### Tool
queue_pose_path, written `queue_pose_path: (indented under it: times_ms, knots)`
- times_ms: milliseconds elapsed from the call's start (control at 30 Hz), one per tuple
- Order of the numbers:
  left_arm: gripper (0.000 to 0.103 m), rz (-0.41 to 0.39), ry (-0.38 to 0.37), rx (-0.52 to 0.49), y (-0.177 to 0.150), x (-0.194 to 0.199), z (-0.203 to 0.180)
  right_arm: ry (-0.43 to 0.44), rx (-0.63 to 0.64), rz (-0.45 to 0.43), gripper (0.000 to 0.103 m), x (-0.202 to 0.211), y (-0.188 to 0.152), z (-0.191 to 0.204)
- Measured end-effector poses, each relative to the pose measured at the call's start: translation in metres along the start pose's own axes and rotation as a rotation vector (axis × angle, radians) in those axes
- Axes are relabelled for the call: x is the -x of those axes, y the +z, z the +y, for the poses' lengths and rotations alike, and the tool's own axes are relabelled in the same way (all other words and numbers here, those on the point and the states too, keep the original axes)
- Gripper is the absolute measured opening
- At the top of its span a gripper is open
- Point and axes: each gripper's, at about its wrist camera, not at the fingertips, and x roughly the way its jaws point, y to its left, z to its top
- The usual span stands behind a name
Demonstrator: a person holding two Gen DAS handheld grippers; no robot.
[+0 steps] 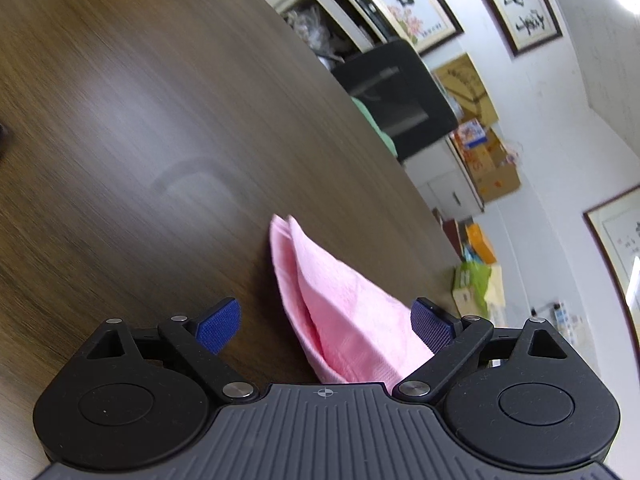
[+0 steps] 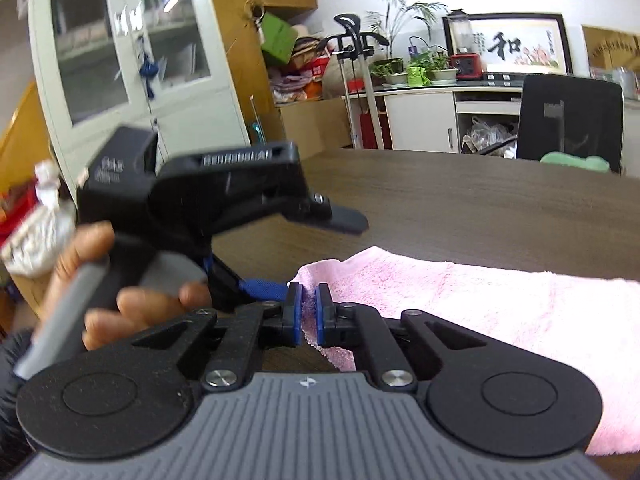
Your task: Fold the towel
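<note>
My right claw [image 2: 307, 314] is clamped on a corner of the pink towel [image 2: 460, 300], with the 2 blue pads pressed onto a thin pinch of terry cloth near its left end. The rest of the towel lies flat across the dark wood tabletop [image 2: 460, 204], running off to the right of that view. My left claw [image 1: 326, 322] stands wide apart, its pads on either side of a raised, doubled wedge of the towel [image 1: 340, 312] without closing on it; the cloth touches or nearly touches the right pad and is clear of the left one.

The main risk I see is that only 1 claw has the fabric. If I lift or swing the right side now, the free corner will trail, and the fold will come out skewed or bunched. The right pinch also looks shallow, near the very edge, so a quick pull could let the cloth slip out.

From the right wrist view, the left gripper body [image 2: 208, 200] and the hand [image 2: 132, 300] holding it sit very close to my right claw. Closing in further could knock the 2 tools together or trap a finger.

If the left claw shuts where it is, it may catch just 1 of the 2 layers, and the layers would then separate.
</note>
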Motion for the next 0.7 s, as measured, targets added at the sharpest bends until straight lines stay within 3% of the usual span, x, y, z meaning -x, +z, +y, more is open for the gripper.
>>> queue_pose_path:
  times_ms: [167, 433, 500, 600, 633, 700]
  knots:
    - [0.081, 0.018, -0.004, -0.023, -0.005, -0.007, 0.000, 0.043, -0.016, 0.004, 0.008, 0.010, -0.003, -0.007]
    - [0.070, -0.012, -0.004, -0.012, -0.003, -0.007, 0.006, 0.074, -0.010, -0.003, 0.008, 0.035, -0.015, -0.005]
    - [0.062, -0.015, 0.000, -0.006, -0.003, -0.007, 0.009, 0.072, -0.019, -0.001, 0.008, 0.037, -0.016, -0.006]
    - [0.042, -0.019, 0.009, -0.001, -0.004, -0.006, 0.012, 0.063, -0.032, 0.004, 0.008, 0.037, -0.016, -0.010]
    - [0.030, -0.020, 0.016, -0.001, -0.003, -0.006, 0.012, 0.061, -0.036, 0.005, 0.008, 0.038, -0.016, -0.011]
    - [0.021, -0.025, 0.026, -0.004, -0.003, -0.006, 0.012, 0.067, -0.043, 0.007, 0.008, 0.037, -0.016, -0.012]
